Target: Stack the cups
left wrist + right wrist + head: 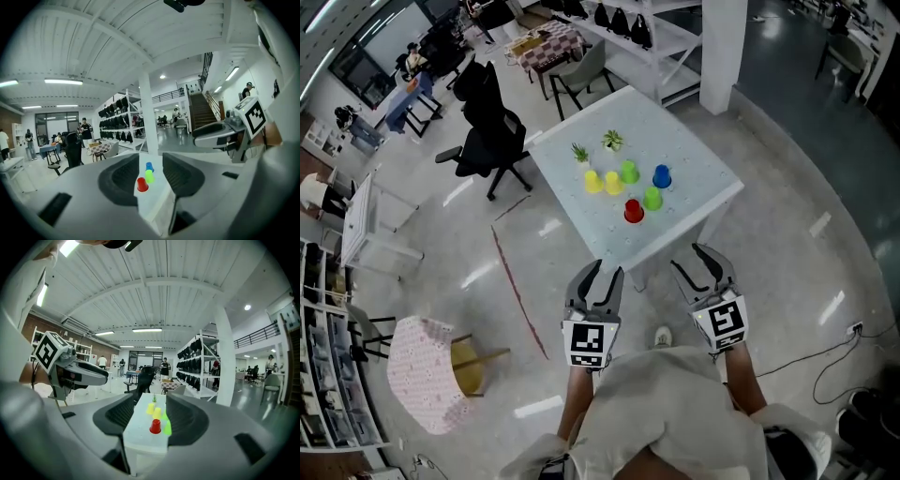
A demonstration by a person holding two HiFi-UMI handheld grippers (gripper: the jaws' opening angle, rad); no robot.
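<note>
Both hands reach forward, nearly level, toward the white table (694, 150), well short of it. Left gripper (604, 269) and right gripper (698, 258) have their jaws apart, with nothing between them. The cups stand separately and unstacked on the table: red cup (633, 211) nearest, green cups (652, 198), blue cup (662, 176) and yellow cups (593, 181) behind. Two small plants (612, 141) stand at the far side.

Brightness: bright, even indoor light in every view.
Source: strip lights (63, 81) on the ceiling.
Glare: pale streaks on the glossy floor (820, 225); the white surface (694, 159) looks washed out.
Distortion: both gripper views bow strongly, with black corners.
Focus: near fingers (122, 180) soft; the room beyond is sharper.
</note>
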